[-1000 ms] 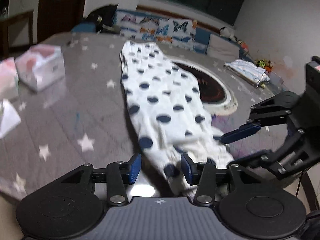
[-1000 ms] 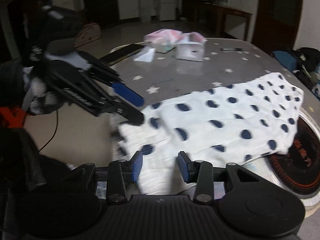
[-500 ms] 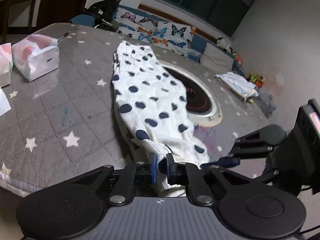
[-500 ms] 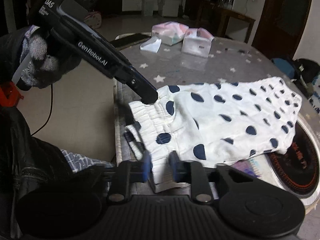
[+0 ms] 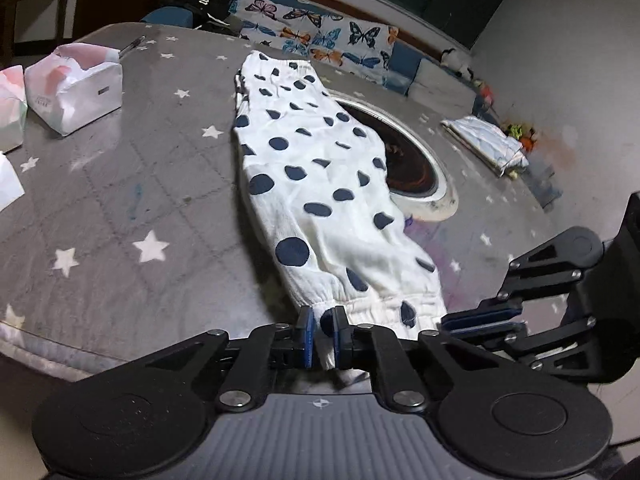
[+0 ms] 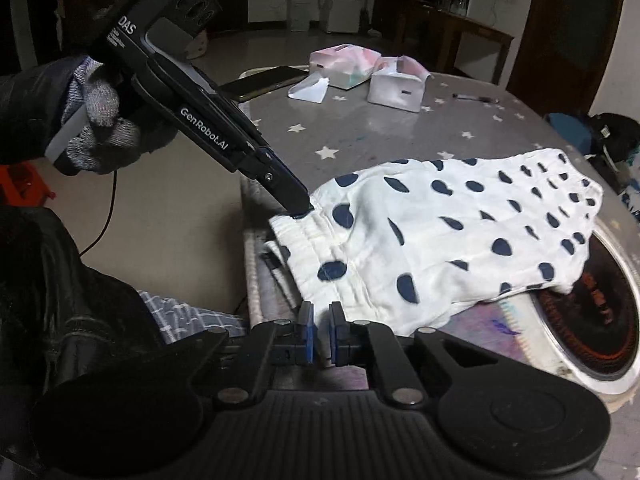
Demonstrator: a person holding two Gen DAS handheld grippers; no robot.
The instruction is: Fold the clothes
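Observation:
White trousers with dark blue dots [image 5: 320, 184] lie lengthwise on the grey star-patterned table [image 5: 120, 200], waistband far, cuffs at the near edge. My left gripper [image 5: 321, 336] is shut on the left corner of the gathered cuff. My right gripper [image 6: 321, 334] is shut on the other corner of the same cuff [image 6: 316, 240]. In the right wrist view the trousers [image 6: 460, 232] spread to the right and the left gripper [image 6: 298, 206] pinches the cuff's far corner. The right gripper [image 5: 480, 320] shows at the right of the left wrist view.
Two opened tissue packs [image 5: 76, 88] stand at the table's far left. A round inset hotplate [image 5: 412, 168] lies right of the trousers, partly under them. A folded cloth [image 5: 484, 140] lies far right. A phone [image 6: 264, 82] and a pen [image 6: 474, 99] lie on the far side.
Both grippers went from open above the cuff to shut on its two corners. The cuff end is now pulled straight and taut at the table's near edge.

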